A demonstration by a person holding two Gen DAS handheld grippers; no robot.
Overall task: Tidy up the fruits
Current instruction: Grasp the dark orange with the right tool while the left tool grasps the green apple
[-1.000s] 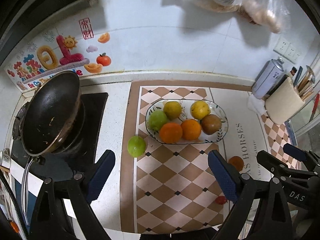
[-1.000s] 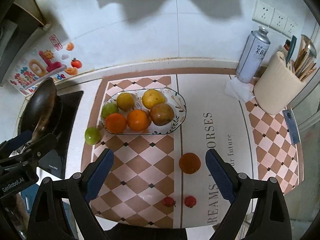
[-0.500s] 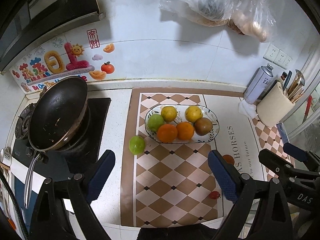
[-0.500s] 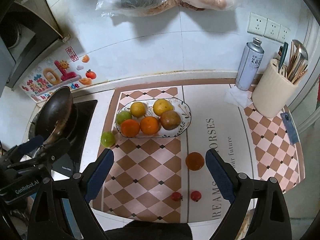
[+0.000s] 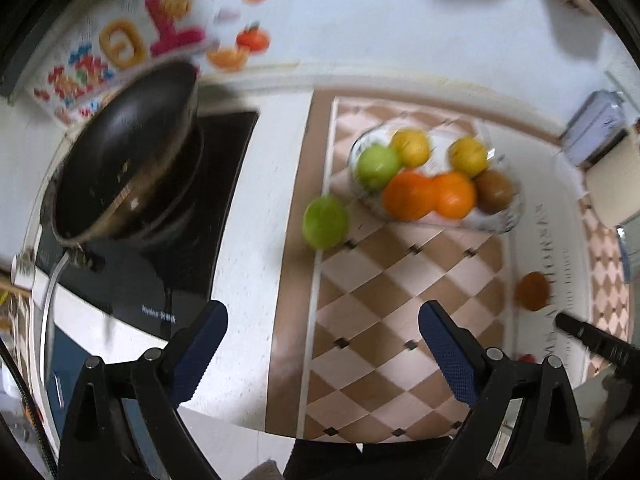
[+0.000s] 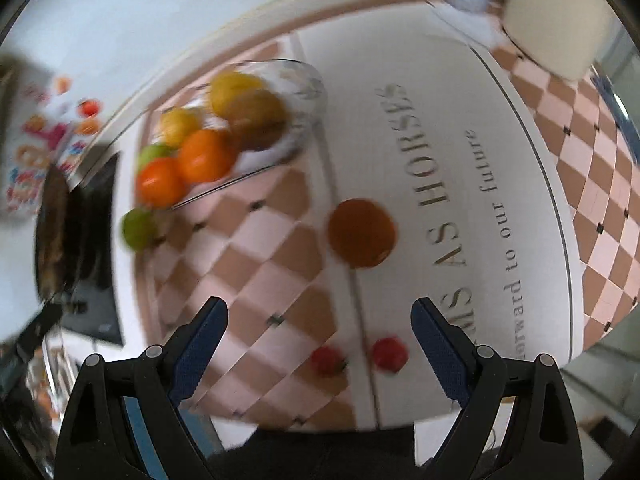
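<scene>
An oval patterned fruit plate (image 5: 502, 222) (image 6: 312, 84) holds two oranges, two yellow fruits, a green fruit and a brown one. A loose green fruit (image 5: 325, 221) (image 6: 138, 228) lies on the mat left of the plate. A loose dark orange fruit (image 6: 362, 233) (image 5: 532, 291) lies right of centre. Two small red fruits (image 6: 388, 354) lie near the front edge. My left gripper (image 5: 322, 350) is open and empty above the mat, below the green fruit. My right gripper (image 6: 318, 340) is open and empty, just before the red fruits. Both views are blurred.
A black pan (image 5: 124, 160) sits on a stove at the left. A checkered mat (image 5: 400, 320) with lettering covers the counter. A spray can (image 5: 596, 128) and a cream utensil holder (image 6: 556, 12) stand at the back right. The counter's front edge is close below.
Both grippers have dropped closer to the counter and both views are now motion-blurred. The right view has tilted and closed in on the orange fruit. No fruit has moved.
</scene>
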